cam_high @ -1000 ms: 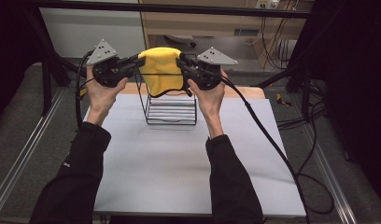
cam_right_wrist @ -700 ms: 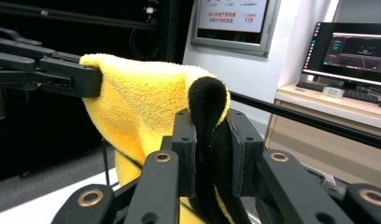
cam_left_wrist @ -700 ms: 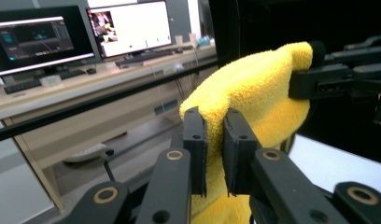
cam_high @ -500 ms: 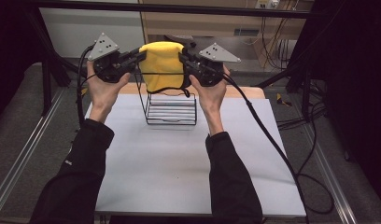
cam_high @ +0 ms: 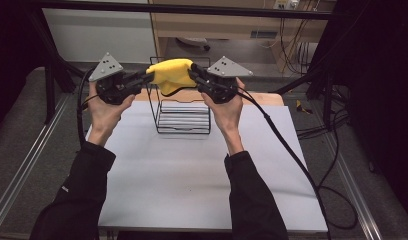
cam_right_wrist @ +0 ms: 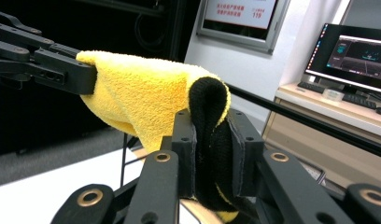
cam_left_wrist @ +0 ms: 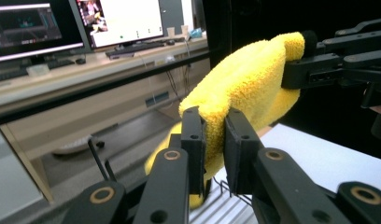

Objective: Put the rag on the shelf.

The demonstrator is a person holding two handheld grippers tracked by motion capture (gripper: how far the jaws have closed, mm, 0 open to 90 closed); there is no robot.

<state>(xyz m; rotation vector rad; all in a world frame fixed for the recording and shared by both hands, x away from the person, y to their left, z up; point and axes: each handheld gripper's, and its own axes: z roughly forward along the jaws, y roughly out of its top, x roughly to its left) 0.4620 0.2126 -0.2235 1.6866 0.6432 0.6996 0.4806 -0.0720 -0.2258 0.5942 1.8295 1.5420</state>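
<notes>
A yellow cloth [cam_high: 173, 75] with a black edge hangs stretched between my two grippers, above a black wire rack [cam_high: 183, 113] on the white table [cam_high: 192, 170]. My left gripper [cam_high: 148, 78] is shut on the cloth's left end; in the left gripper view its jaws pinch the yellow cloth [cam_left_wrist: 244, 88] at my left gripper [cam_left_wrist: 214, 135]. My right gripper [cam_high: 193, 73] is shut on the right end; in the right gripper view the cloth [cam_right_wrist: 142, 98] and its black edge sit pressed between the jaws of my right gripper [cam_right_wrist: 212, 140]. The cloth's lower part drapes behind the rack's top wires.
A wooden board [cam_high: 262, 98] lies at the table's far edge behind the rack. Cables [cam_high: 292, 155] trail from the right gripper across the table's right side. Desks with monitors [cam_left_wrist: 114, 21] stand beyond the table. Metal rails [cam_high: 22, 170] run along both sides.
Both hands have carried the cloth slightly farther back and higher over the rack. The grip on each end is unchanged.
</notes>
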